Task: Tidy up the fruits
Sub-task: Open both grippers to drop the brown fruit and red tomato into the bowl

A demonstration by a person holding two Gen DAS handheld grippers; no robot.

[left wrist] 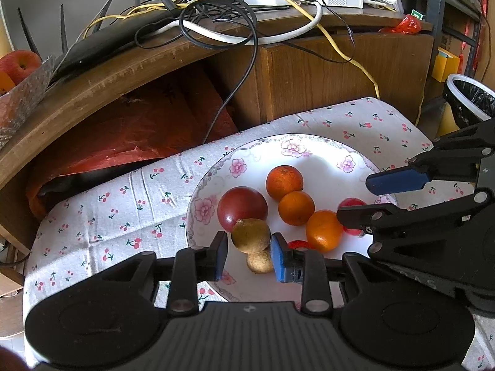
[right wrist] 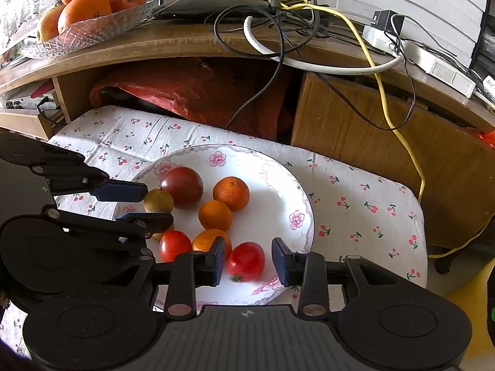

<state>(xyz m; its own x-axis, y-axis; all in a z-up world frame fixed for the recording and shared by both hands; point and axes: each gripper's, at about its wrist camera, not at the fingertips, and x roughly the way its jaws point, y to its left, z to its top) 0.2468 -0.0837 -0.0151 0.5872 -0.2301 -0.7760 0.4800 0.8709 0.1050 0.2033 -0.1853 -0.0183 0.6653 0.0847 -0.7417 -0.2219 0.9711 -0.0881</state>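
Both hand-held grippers are down over the floral plate (right wrist: 304, 216), which sits on a cherry-print cloth (right wrist: 355, 198) in front of a wooden desk (left wrist: 102, 83) strewn with cables.

The left hand-held gripper (left wrist: 249, 255) has its blue pads spread around a yellowish-brown round fruit (left wrist: 250, 236) — the fruit sits between the fingers, close to both, but I cannot tell whether the pads touch it. A second, smaller brown fruit (left wrist: 259, 261) lies just below it, and a dark red tomato (left wrist: 242, 207) rests right behind.

The right hand-held gripper (right wrist: 249, 261) is spread wide too, with a bright red tomato (right wrist: 246, 261) between its fingers, a gap showing on the right side — no pinch. Another red tomato (right wrist: 174, 245) lies just to its left on the plate.

Three oranges run across the middle of the plate: the darkest one (right wrist: 231, 194) farthest back, one (right wrist: 215, 215) in the centre, one (right wrist: 208, 239) beside the right gripper's left finger. Up on the desk, a glass bowl (right wrist: 92, 32) holds more oranges and apples.
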